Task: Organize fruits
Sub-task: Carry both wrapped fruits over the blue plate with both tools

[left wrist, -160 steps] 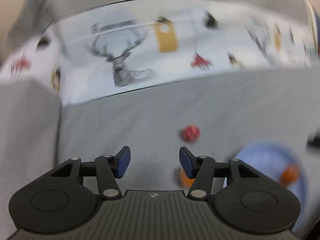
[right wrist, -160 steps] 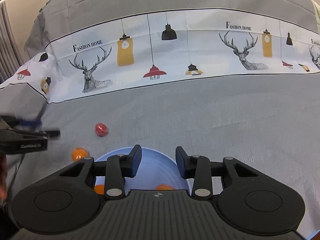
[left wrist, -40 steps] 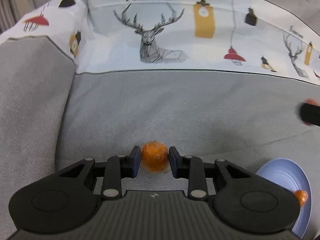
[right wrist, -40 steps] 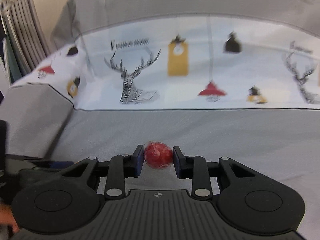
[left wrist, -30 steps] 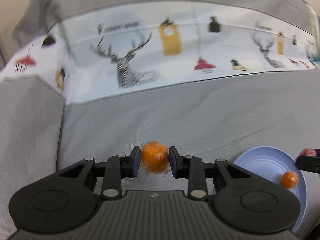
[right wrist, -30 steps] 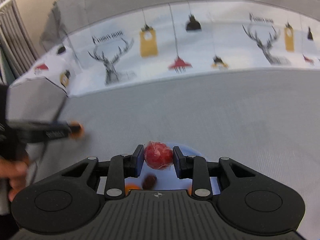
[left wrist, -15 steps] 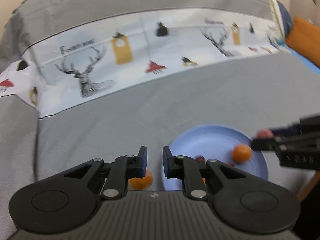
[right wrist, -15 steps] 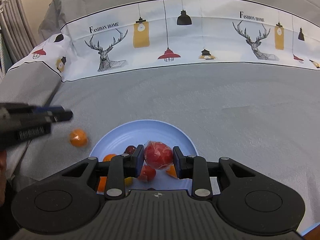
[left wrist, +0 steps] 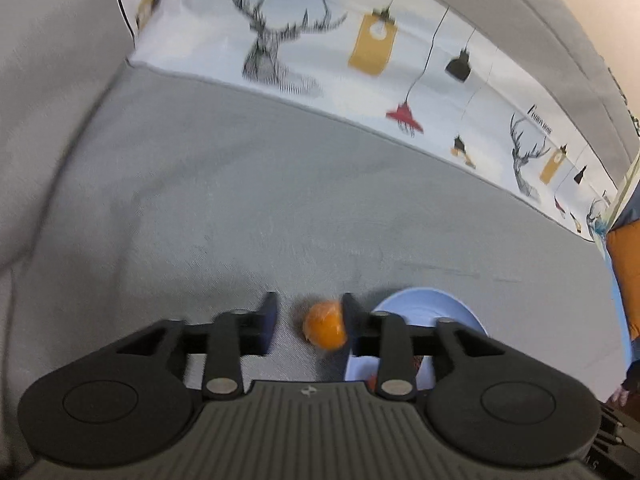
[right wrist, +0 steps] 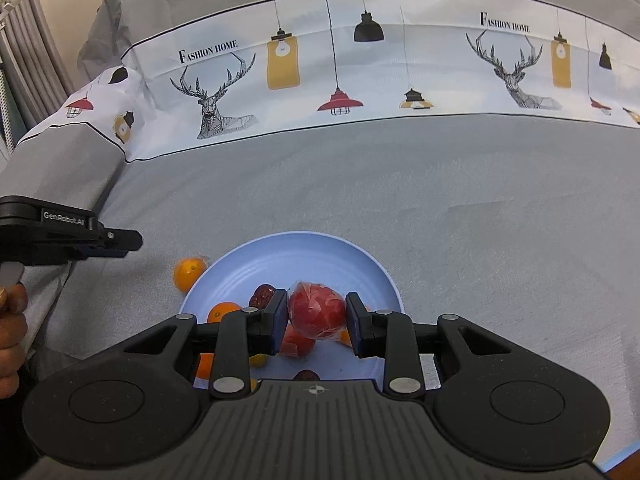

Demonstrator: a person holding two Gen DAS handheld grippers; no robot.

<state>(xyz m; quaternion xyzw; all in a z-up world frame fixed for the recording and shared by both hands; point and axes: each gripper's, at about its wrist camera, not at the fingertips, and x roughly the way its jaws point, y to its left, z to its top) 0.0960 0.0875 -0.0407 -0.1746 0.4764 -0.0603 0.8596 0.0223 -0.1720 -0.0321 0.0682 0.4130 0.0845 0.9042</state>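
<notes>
Blue plate (right wrist: 352, 256) on grey bed cover (right wrist: 480, 220) as landmark. Right gripper (right wrist: 317, 325) clenched on wrapped red fruit (right wrist: 316, 310) above plate, hiding some piled fruit. Orange (left wrist: 325, 325) lies just left of plate rim, between left gripper (left wrist: 308, 326)'s opening jaws, ungripped; that view blurred, plate partly cut off.

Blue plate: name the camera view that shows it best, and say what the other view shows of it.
The right wrist view: the blue plate lies nearly whole on the grey cloth, fruit on it. The left wrist view shows only its far rim, blurred, behind that gripper's finger.
</notes>
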